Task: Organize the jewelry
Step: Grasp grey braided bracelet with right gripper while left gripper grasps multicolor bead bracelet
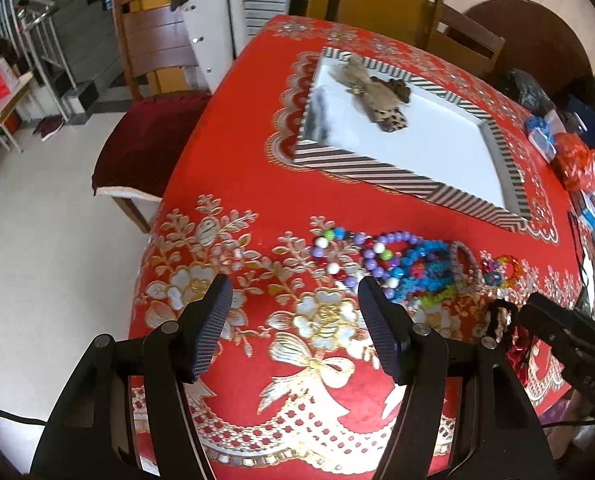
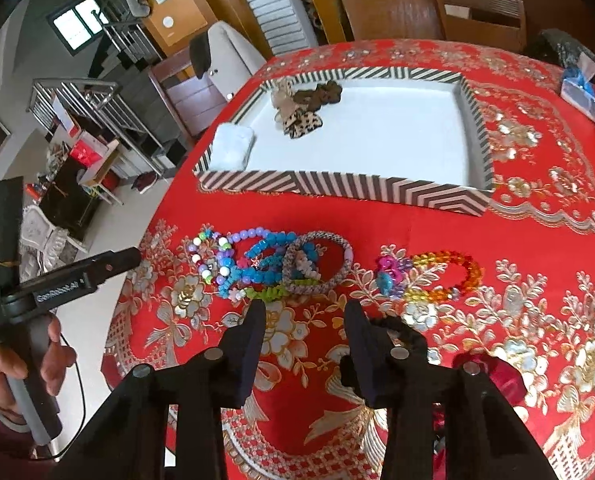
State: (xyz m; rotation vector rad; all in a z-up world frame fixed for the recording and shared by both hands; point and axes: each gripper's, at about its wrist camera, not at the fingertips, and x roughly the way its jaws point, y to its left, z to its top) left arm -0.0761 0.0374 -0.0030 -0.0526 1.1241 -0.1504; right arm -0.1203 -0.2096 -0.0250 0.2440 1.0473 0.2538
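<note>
A heap of beaded bracelets (image 2: 253, 264) in purple, blue, white and green lies flat on the bench. A woven grey bangle (image 2: 317, 264) overlaps its right edge. Just beside it sit a pink-and-blue charm (image 2: 389, 274) and a rainbow bead bracelet (image 2: 449, 276). Beyond stands a striped tray (image 2: 337, 188) holding fabric bows (image 2: 301, 106).

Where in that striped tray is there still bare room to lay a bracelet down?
Most of the striped tray is bare white floor: the whole near and right part, bordered by its front and right walls. Its far-left corner is crowded with the fabric hair bows, and a white pad fills the near-left corner. On the tablecloth, the beaded bracelets crowd the strip before the tray.
</note>
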